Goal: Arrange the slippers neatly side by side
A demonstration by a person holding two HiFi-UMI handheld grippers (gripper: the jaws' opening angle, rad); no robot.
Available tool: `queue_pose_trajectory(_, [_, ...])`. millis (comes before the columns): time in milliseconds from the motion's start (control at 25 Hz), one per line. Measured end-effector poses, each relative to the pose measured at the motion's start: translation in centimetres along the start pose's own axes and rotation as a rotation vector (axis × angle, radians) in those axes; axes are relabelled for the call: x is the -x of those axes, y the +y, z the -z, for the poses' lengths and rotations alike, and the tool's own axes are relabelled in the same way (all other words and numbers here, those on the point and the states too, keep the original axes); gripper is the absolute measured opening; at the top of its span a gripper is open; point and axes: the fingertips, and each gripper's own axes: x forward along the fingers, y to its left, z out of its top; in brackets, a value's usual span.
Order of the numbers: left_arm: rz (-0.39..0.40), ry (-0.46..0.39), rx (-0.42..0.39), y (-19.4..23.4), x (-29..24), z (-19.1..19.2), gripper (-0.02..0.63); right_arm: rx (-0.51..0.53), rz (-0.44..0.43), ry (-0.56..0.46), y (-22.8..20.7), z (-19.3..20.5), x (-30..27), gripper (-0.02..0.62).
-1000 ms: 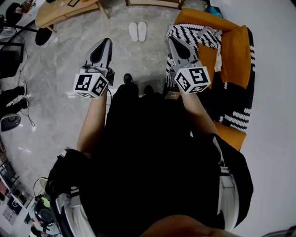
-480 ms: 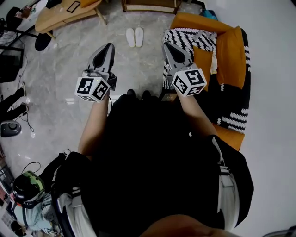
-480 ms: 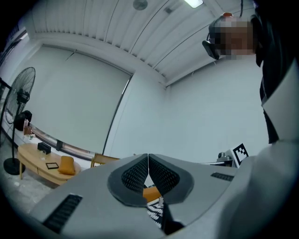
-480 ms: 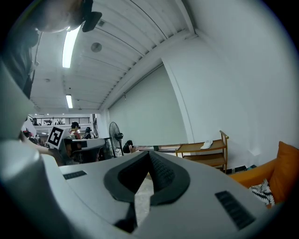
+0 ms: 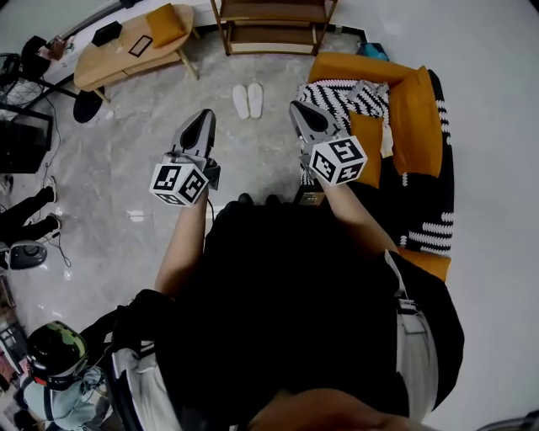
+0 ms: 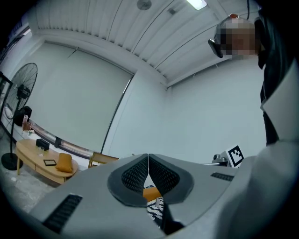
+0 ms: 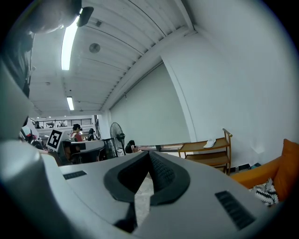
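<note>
I hold my grey left gripper [image 5: 203, 118] and grey right gripper [image 5: 296, 109] out in front of me, about level, side by side and well apart. My bare forearms [image 5: 180, 246] reach forward. Both pairs of jaws are pressed together at the tips.

slippers [image 5: 248, 100]: far and small in the head view; straps and soles cannot be made out.
shelf [image 5: 274, 12]: top cut off by the head view's upper edge.
white thing [image 7: 210, 143] on the shelf: too small to name.
sofa [image 5: 421, 109]: near corner hidden behind the right gripper [image 5: 297, 110].
shoes [image 5: 257, 199]: only the tips show past dark clothing.
</note>
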Motion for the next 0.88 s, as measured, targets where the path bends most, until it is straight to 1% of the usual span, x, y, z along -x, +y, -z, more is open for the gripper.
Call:
queue_pose_trajectory(160, [0.017,-0.009,0.003,-0.3,-0.4,-0.8,0.018,0.000,0.010,-0.007,-0.6,-0.5,0.5,0.031])
queue_pose_trajectory(280, [0.019,-0.002,0.005,-0.1,-0.3,-0.7,0.018,-0.009,0.019,-0.008,-0.7,-0.4,0.6,0.032])
queue_pose_trajectory(520, [0.018,0.009,0.046,0.1,-0.1,-0.6,0.018,-0.020,0.017,-0.007,-0.6,-0.3,0.7,0.031])
queue_pose_trajectory(880, [0.007,0.016,0.042,-0.5,-0.2,-0.4,0.018,-0.039,0.026,-0.012,-1.5,0.3,1.5,0.032])
